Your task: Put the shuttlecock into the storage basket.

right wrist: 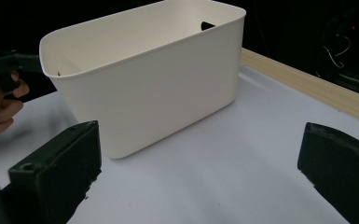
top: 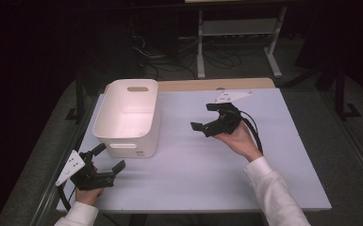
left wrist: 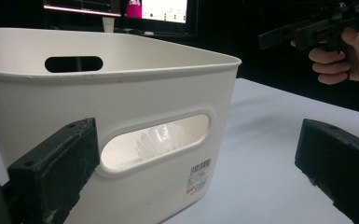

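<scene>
White handled bin sits upright on table, left of centre. Left gripper just off its near end, jaws wide, nothing held. Right gripper is off its right side, well apart, jaws wide, nothing held.

Setting: laboratory or recording workspace. Evidence: dark room; white work table; lit computer monitors; metal equipment stand behind; loose cables across the floor.
</scene>
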`<state>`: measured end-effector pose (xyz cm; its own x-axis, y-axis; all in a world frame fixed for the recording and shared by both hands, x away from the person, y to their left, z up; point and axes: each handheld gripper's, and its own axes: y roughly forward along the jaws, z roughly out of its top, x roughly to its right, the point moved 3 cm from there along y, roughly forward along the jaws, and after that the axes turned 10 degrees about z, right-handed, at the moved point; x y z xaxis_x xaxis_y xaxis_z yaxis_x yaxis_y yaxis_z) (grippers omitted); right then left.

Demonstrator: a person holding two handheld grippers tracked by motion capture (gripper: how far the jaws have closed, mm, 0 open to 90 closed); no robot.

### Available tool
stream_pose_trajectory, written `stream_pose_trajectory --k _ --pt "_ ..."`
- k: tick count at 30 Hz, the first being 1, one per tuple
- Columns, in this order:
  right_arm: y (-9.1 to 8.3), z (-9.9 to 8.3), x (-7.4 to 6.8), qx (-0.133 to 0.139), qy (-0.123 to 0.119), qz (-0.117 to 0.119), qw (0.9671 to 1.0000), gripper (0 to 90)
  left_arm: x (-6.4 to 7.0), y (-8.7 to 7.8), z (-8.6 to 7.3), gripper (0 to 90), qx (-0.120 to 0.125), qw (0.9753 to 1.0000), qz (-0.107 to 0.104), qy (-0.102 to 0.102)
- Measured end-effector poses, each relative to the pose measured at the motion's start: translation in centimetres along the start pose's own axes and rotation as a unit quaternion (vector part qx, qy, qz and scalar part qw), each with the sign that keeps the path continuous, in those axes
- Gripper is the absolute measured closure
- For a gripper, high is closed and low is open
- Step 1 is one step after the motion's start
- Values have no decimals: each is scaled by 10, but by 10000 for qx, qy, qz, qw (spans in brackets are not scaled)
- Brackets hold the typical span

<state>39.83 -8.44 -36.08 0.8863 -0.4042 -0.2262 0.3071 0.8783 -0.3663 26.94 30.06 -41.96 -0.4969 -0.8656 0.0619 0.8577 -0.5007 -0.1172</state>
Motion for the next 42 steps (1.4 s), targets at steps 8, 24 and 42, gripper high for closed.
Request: stream_pose_trajectory --k 8,24,42 --pt "-10 -14 4 3 39 -138 9999 0 0 0 0 0 8 10000 12 -35" --pt "-27 -28 10 77 181 -162 9997 0 -1 0 0 0 -20 10000 14 20" --pt "-48 -44 15 209 141 -369 9990 0 0 0 0 0 5 10000 19 2"
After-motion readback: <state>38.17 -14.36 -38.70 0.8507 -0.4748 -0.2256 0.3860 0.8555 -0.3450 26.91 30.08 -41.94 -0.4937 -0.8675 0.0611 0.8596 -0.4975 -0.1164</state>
